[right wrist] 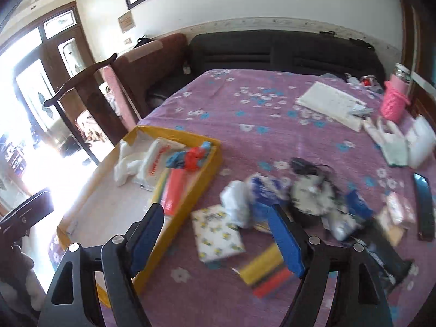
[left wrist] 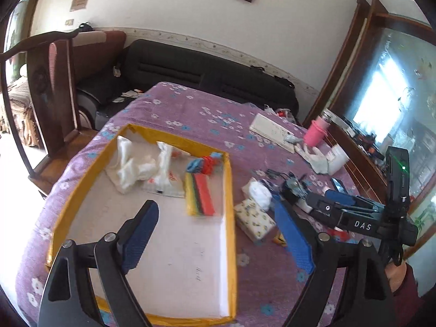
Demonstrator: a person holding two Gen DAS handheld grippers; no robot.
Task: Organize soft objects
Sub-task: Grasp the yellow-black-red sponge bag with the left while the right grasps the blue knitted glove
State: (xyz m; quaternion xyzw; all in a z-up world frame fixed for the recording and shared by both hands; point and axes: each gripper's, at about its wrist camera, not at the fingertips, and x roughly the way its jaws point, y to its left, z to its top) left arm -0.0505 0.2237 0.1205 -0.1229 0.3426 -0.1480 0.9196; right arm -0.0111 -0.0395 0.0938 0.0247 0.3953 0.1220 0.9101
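A yellow-rimmed shallow box lies on the purple flowered tablecloth. Inside it lie a white cloth, a plastic bag, a striped sponge pack and a red-and-blue knit piece. My left gripper is open and empty above the box. My right gripper is open and empty above a patterned tissue pack and a second sponge pack. It also shows in the left wrist view. A white bag lies beside the tissue pack.
A clutter of small items with a round clock lies right of the box. A white glove, a pink bottle, a white board and a black phone lie further right. A wooden chair stands left.
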